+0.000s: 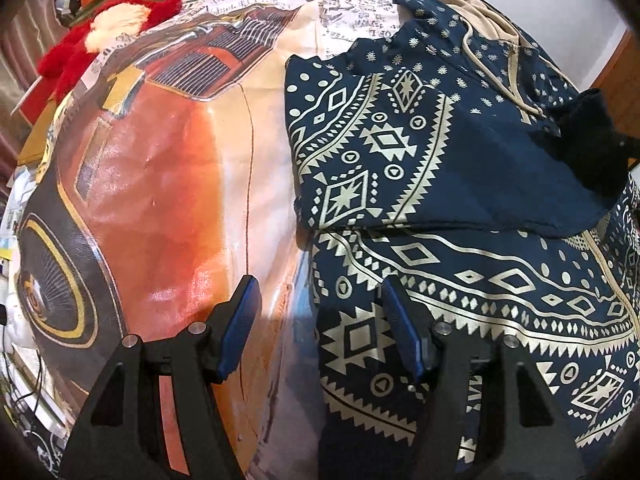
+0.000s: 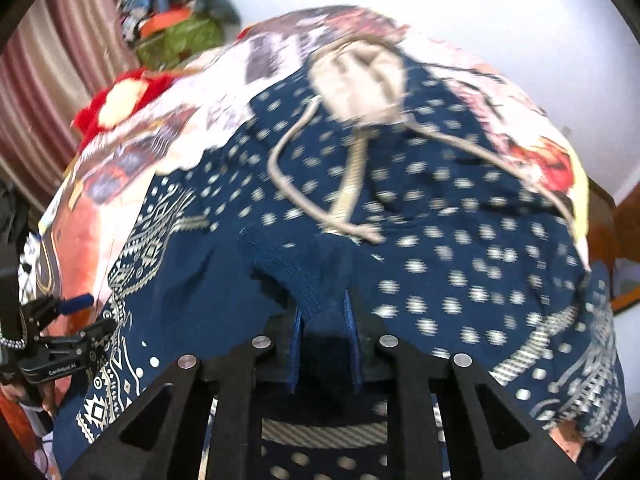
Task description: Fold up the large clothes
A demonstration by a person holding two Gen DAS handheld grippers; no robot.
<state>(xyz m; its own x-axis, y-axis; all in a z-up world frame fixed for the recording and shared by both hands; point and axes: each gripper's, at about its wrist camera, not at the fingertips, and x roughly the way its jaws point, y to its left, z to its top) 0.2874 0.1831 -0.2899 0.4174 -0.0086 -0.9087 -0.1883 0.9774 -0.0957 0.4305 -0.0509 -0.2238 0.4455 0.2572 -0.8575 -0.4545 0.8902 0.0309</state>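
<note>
Left wrist view: left gripper (image 1: pixel 316 300) gaping wide, gripping nothing, hovering over hoodie (image 1: pixel 460 280) edge.
Right wrist view: right gripper (image 2: pixel 322 314) pinching a navy cuff, fingers nearly closed.
Hoodie: lying on printed bedspread (image 1: pixel 160 160), stretching toward 12 o'clock, hood farthest.
Nearer hand: right, already gripping cloth.

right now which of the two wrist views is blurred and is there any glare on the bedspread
Right wrist view: motion-blurred, the navy patterned hoodie and its drawstring smeared, and the wall behind washed out white. Left wrist view: sharp, with soft sheen on the orange part of the printed bedspread; fisheye bends the edges and darkens the corners in both.
</note>
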